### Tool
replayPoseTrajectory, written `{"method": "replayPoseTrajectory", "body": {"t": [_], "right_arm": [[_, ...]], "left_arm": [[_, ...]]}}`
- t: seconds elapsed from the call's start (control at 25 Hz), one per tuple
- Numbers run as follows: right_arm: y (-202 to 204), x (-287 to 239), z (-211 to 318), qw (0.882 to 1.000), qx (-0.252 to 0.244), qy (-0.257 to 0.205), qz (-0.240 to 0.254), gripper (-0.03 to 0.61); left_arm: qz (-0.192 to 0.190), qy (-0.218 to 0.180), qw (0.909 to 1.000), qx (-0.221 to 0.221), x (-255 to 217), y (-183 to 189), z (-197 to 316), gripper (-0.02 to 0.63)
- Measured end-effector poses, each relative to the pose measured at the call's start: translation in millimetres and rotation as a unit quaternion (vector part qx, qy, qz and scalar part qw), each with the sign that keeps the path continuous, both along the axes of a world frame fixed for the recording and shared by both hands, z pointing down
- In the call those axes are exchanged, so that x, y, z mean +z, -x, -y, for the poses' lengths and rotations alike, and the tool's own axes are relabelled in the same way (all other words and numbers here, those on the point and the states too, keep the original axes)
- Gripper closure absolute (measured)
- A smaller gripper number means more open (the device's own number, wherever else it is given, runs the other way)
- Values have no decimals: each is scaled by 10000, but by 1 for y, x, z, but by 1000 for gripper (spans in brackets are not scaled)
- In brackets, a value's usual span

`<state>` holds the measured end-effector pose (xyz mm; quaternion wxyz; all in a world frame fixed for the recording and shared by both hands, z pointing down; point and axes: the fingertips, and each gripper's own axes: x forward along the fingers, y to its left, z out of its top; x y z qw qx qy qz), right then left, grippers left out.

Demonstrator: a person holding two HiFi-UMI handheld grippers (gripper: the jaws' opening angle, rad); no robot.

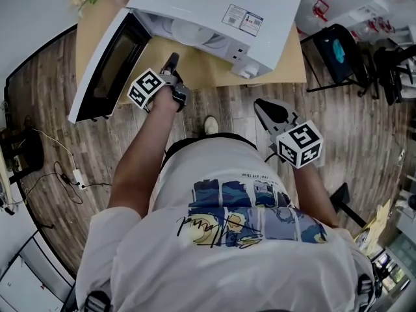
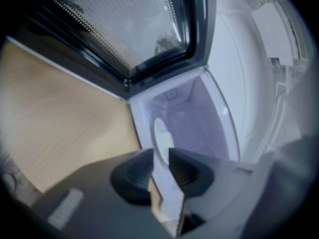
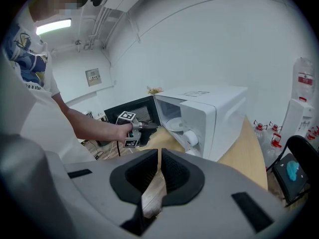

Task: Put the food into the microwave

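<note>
Wood floor (image 1: 52,109) underfoot. Right gripper (image 3: 159,153) near torso, jaws pressed together, empty. Left gripper (image 2: 160,156) at table (image 1: 286,64) near edge, beside open door (image 1: 107,64), jaws slightly parted, nothing between, aimed into microwave (image 1: 214,5). White plate (image 3: 175,125) inside cavity; food on it not discernible. Risk: left gripper crowds door and frame, so careless push could slam door or shove microwave.

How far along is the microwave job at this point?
Done: the microwave door stands open, a white plate lies inside; food on it cannot be made out. In hand: nothing; left gripper at the opening, right gripper held back. Left: probably shutting the door.
</note>
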<state>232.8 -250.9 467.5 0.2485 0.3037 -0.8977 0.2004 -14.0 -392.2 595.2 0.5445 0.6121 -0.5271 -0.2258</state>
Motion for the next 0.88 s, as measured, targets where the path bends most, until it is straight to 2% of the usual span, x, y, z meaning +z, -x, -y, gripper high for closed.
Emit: {"method": "replayPoseTrajectory", "body": {"t": [0.32,0.64,0.88], "right_arm": [[49,-6,-33,9999,-74,-91,57,561],[101,-12,-74,9998,-88,-158,79,566],[133,-16,-108,9998,-25,-185,58,569]], "left_arm": [[17,-145,9992,363,-24,17,-50,548],[-9,-281,9979,591,-45,49,-107,604],[-180,-481,9956,784,-62,67,-150,607]]}}
